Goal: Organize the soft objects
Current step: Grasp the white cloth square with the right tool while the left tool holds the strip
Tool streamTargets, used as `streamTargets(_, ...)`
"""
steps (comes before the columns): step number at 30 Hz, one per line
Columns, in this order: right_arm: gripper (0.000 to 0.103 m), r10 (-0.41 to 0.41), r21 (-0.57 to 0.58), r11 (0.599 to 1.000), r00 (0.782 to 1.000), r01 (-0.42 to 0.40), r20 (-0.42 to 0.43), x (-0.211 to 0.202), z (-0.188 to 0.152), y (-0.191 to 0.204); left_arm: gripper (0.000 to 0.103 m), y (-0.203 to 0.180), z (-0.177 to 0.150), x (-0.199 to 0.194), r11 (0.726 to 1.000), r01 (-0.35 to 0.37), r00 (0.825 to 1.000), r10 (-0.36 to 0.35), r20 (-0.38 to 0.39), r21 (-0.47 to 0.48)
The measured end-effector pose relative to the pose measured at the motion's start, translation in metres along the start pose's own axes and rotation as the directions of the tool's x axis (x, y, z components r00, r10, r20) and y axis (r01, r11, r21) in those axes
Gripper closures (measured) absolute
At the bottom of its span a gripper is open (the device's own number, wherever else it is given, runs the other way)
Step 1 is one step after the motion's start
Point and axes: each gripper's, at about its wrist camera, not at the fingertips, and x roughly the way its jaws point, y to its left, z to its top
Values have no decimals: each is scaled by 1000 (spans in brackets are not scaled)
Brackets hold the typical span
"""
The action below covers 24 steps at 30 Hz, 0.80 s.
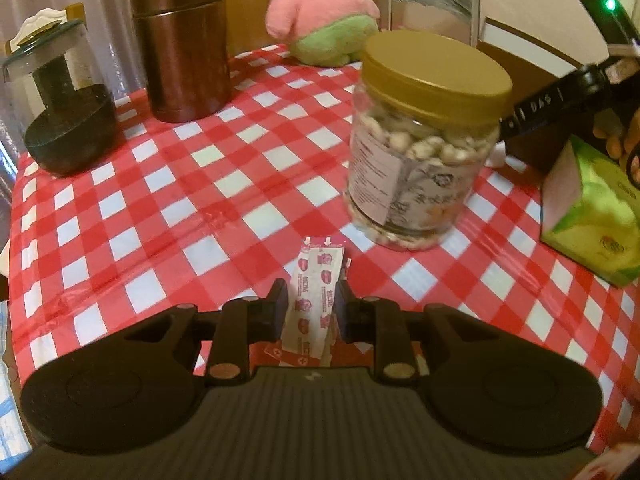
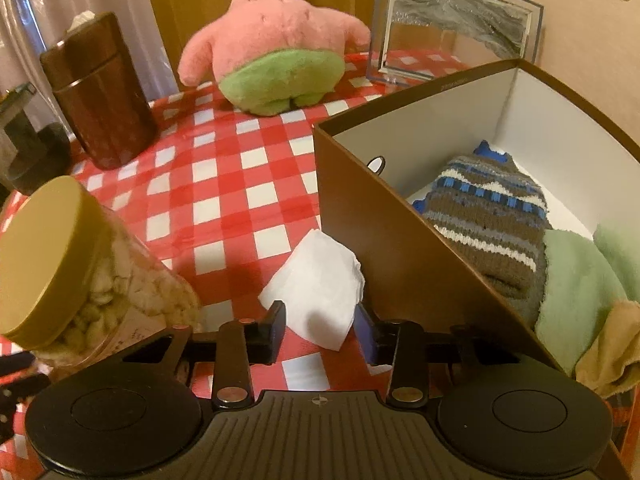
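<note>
Left gripper (image 1: 311, 304) clamped on bandage strips (image 1: 314, 300) above the checked tablecloth (image 1: 160, 208), seen only in the left view; right gripper (image 2: 320, 326) closed on a white tissue (image 2: 320, 288) beside the brown box (image 2: 400, 240) holding a striped sock (image 2: 492, 216); green cloth (image 2: 576, 280) cut off at the frame edge.

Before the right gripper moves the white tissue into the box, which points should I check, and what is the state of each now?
1. White tissue lies between the right gripper fingers: ok.
2. Fingers firmly closed on the tissue: cannot tell; they stand beside its edges.
3. Box is open on top: ok.
4. Free room in the box: ok; white floor shows behind the striped sock and green cloth.
5. Box wall stands close to the right finger: not ok, lift first.
6. Left gripper busy with the bandage packets, away from the box: ok.
</note>
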Motion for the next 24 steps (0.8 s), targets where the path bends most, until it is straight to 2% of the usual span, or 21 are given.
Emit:
streamTargets(5,70,-57,-13,998,998,57,-41,15,4,8,80,2,2,3,1000,7,1000,-7,6,-11)
streamTargets(11,70,-123,54,990,986,129,-110,35,8,8,80,3,1,5,999,23,1000,-22,12,-24)
streamTargets(17,70,-109,67,991,988,117,-110,44,10,6,80,3,0,8,999,39,999,-38,10,-31)
streamTargets(19,80,-98,51,993,990,104,-98,44,10,6,80,3,0,9,999,43,999,-43,7,-34)
streamTargets(20,92,-85,37,995,992,89,-95,44,10,6,80,2,0,10,999,43,999,-43,6,-34)
streamTargets(21,99,-85,25,996,992,87,-94,43,10,7,80,1,0,10,998,44,999,-44,6,-33)
streamTargets(24,99,-65,-1,998,993,65,-97,41,7,8,80,0,0,10,999,40,999,-40,8,-32)
